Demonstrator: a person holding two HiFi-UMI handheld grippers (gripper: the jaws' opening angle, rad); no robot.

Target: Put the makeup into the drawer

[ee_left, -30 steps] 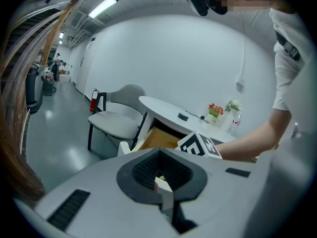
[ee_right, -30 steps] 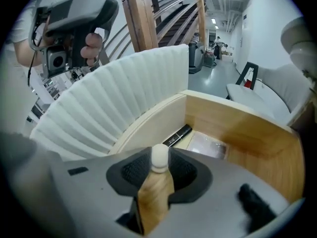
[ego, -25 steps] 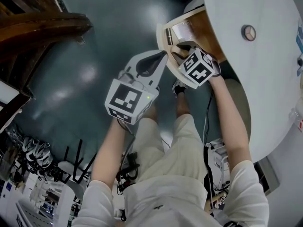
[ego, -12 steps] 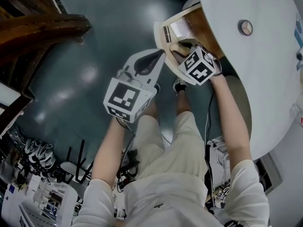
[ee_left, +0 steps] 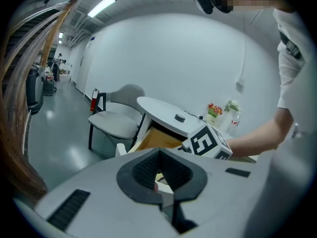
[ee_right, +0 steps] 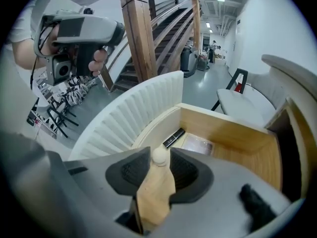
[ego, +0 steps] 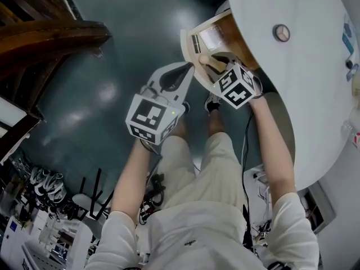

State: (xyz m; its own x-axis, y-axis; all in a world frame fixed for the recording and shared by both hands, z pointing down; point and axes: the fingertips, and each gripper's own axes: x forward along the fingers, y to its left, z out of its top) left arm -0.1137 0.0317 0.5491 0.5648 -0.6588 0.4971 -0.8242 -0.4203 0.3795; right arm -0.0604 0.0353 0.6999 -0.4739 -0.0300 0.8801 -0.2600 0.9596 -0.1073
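Note:
The white round table (ego: 304, 83) has its wooden drawer (ego: 188, 38) pulled open. In the drawer (ee_right: 233, 133) lie a black makeup tube (ee_right: 174, 137) and a clear packet (ee_right: 197, 144). My right gripper (ee_right: 159, 157) hangs over the drawer's near end, shut on a beige makeup bottle (ee_right: 154, 192) with a round knob on top. Its jaws have just been closing a little on that bottle. In the head view the bottle (ego: 207, 62) sticks out of the right gripper (ego: 214, 66). My left gripper (ego: 194, 66) waits beside the drawer front, shut and empty, tips together (ee_left: 158, 152).
A small round object (ego: 280, 32) sits on the tabletop, with flowers and a bottle (ee_left: 223, 114) at its far side. A grey chair (ee_left: 116, 120) stands by the table. A wooden staircase (ee_right: 158, 33) rises beyond the drawer. The floor (ego: 112, 89) is glossy dark grey.
The right gripper has risen slightly above the drawer, and the beige bottle now shows past its fingers. The left gripper has stayed where it was.

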